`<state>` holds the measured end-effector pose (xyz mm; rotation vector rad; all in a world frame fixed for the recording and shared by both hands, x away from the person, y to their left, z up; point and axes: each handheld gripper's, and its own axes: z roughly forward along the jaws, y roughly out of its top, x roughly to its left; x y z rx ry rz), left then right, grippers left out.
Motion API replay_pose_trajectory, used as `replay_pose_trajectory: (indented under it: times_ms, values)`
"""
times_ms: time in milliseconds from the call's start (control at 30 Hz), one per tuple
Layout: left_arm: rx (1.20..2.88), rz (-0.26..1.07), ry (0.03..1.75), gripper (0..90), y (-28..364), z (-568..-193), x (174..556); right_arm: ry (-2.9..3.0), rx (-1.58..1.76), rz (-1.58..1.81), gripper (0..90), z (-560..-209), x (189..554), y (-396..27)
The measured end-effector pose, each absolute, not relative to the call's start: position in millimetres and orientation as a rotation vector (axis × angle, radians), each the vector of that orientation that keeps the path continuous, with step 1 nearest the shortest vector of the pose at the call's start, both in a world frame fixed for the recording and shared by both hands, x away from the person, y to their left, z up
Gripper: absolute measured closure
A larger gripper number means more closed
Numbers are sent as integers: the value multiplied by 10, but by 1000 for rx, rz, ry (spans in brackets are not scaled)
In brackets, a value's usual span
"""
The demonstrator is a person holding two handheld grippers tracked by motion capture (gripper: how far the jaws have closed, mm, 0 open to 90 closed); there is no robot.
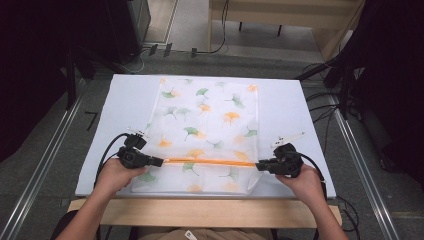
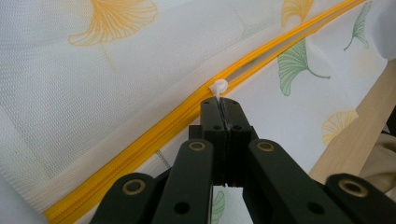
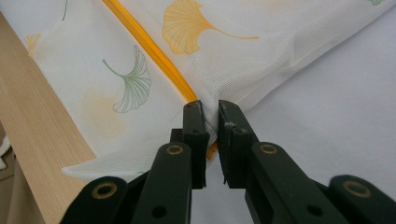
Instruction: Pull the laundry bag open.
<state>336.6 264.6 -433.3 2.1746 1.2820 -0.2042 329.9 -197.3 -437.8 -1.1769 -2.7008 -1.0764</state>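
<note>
Mesh bag (image 1: pixel 205 130) is laid flat on the white table (image 1: pixel 115 105); its white zipper pull (image 2: pixel 218 87) is pinched by the left gripper (image 2: pixel 223 109), its edge by the right gripper (image 3: pixel 210 121).

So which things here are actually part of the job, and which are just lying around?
In the job:
- mesh laundry bag with ginkgo-leaf print
- its orange zipper
- white zipper pull, pinched by the left gripper
- right gripper, clamping the bag's edge at the zipper's end

Just lying about:
- cables on the floor
- wooden furniture behind the table
</note>
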Motion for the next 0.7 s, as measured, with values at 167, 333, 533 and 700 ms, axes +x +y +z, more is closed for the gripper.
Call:
replay_pose_trajectory:
  times_ms: [167, 333, 533, 700]
  values:
    - [2167, -194, 1300, 900, 2739, -4336, 3342, -2702, -1177, -1075, 839, -4381, 3300, -1973]
    - [2155, -188, 1315, 900, 2808, -4339, 3322, -2702, -1178, -1075, 838, -4379, 3300, -1972]
    - [2155, -188, 1311, 900, 2804, -4340, 3324, -2707, -1176, -1076, 838, -4385, 3306, -1973]
    - [2151, -185, 1314, 900, 2804, -4335, 3323, -2701, -1184, -1066, 838, -4383, 3302, -1972]
